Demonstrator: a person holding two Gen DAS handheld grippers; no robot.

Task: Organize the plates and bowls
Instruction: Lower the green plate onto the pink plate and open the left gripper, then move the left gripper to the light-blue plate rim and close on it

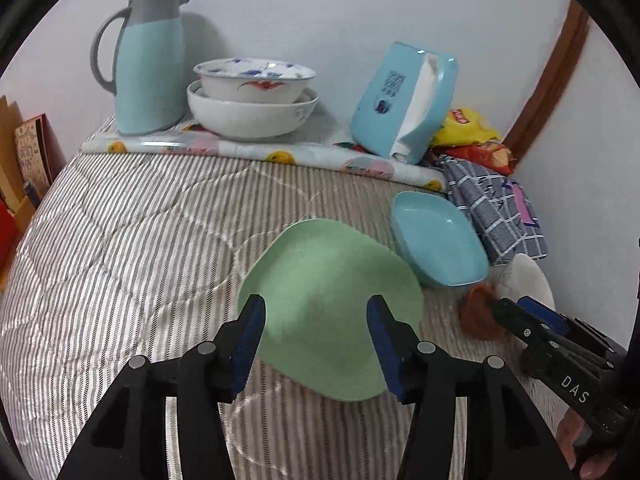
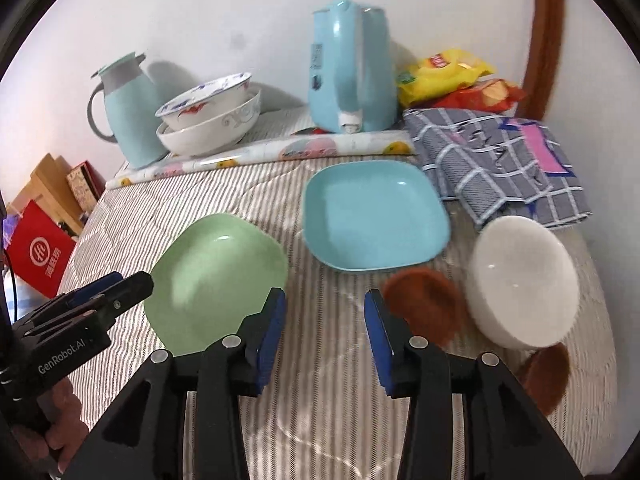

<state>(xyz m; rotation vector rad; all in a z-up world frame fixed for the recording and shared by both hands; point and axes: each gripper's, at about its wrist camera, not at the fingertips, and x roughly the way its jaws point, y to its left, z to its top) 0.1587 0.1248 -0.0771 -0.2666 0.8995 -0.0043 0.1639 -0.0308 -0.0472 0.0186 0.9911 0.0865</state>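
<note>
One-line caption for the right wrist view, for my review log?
Right tool open above the striped cloth, facing green plate, blue plate and white bowl.

2 plates [image 2: 218, 280] [image 2: 374, 216] side by side; stacked bowls [image 2: 210, 120] behind.

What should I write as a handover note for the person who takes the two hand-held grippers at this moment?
Left hand-held gripper: open, empty, over the near edge of the green plate.
Right hand-held gripper: open, empty, over bare striped cloth between the green plate and the brown dish.
Blue square plate lies flat behind them; white bowl sits tilted at the right, partly on a brown dish.
Done: two patterned bowls are already nested at the back, beside the thermos jug.
Left: green plate, blue plate, white bowl and brown dishes are still separate and need stacking.
</note>
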